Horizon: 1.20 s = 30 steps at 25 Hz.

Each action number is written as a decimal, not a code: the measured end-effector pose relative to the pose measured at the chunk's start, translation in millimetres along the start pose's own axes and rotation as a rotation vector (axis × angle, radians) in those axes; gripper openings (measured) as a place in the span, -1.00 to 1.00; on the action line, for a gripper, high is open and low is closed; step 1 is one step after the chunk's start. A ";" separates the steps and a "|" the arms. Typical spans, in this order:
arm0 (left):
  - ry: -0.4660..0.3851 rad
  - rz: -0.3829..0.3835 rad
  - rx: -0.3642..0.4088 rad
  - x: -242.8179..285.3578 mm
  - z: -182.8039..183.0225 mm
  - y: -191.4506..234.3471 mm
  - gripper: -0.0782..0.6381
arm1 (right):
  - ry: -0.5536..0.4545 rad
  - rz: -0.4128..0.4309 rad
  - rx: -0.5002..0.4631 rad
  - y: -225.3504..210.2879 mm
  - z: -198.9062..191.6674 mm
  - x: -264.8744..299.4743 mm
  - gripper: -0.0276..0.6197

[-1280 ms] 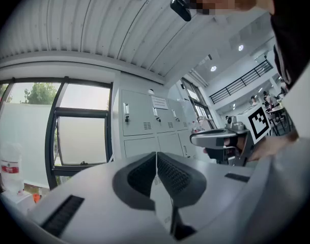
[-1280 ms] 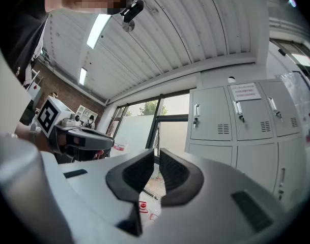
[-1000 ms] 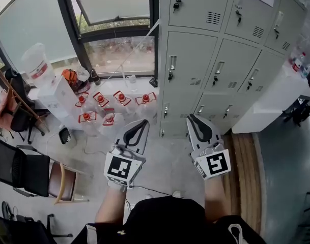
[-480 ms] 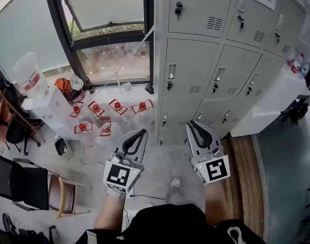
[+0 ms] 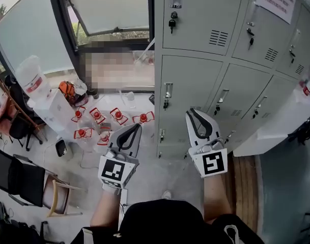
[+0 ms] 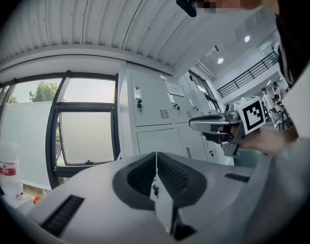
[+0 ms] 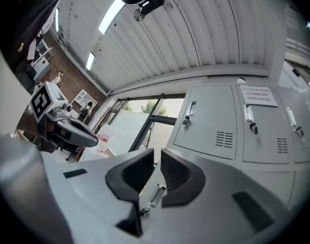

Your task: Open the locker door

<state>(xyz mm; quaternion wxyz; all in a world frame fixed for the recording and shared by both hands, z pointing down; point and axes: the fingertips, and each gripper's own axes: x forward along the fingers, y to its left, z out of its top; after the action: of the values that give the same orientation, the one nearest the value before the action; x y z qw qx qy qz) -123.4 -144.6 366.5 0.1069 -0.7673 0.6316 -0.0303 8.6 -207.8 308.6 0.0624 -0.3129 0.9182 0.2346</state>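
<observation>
Your left gripper (image 5: 138, 127) has its jaws pressed together on nothing. Your right gripper (image 5: 191, 114) keeps only a narrow slit between its jaws, and it is empty too. Both hang in the air, apart from the lockers. The locker door (image 5: 198, 83) of the middle row stands closed, ahead of the tongs and above them. Its handle (image 5: 167, 93) sits at the door's left edge, with the long axis upright, and a key hangs under it. In the right gripper view a handle shows through the slit, so I judge that your right hand is nearer. You would need to spread the jaws wider before you take it.
</observation>
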 end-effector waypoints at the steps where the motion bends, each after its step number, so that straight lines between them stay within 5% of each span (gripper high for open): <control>1: -0.002 0.010 0.003 8.8 2.2 1.1 -0.71 | 0.002 0.014 -0.033 -9.0 1.6 9.2 -0.75; 6: -0.019 0.028 0.029 44.6 16.8 5.1 -0.71 | 0.034 0.072 -0.278 -40.4 22.5 58.0 -0.75; 16: -0.093 0.000 0.042 77.0 40.4 42.0 -0.71 | 0.013 0.013 -0.542 -85.9 102.2 146.1 -0.75; 30: -0.132 -0.068 0.029 94.3 36.6 79.9 -0.71 | 0.236 -0.039 -0.913 -123.1 80.1 246.8 -0.66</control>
<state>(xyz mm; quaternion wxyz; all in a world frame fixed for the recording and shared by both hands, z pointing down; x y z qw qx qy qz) -174.8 -246.3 306.3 0.1586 -0.7870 0.5962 0.0077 -116.2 -390.2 125.2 -0.1820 -0.3501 0.7158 0.5761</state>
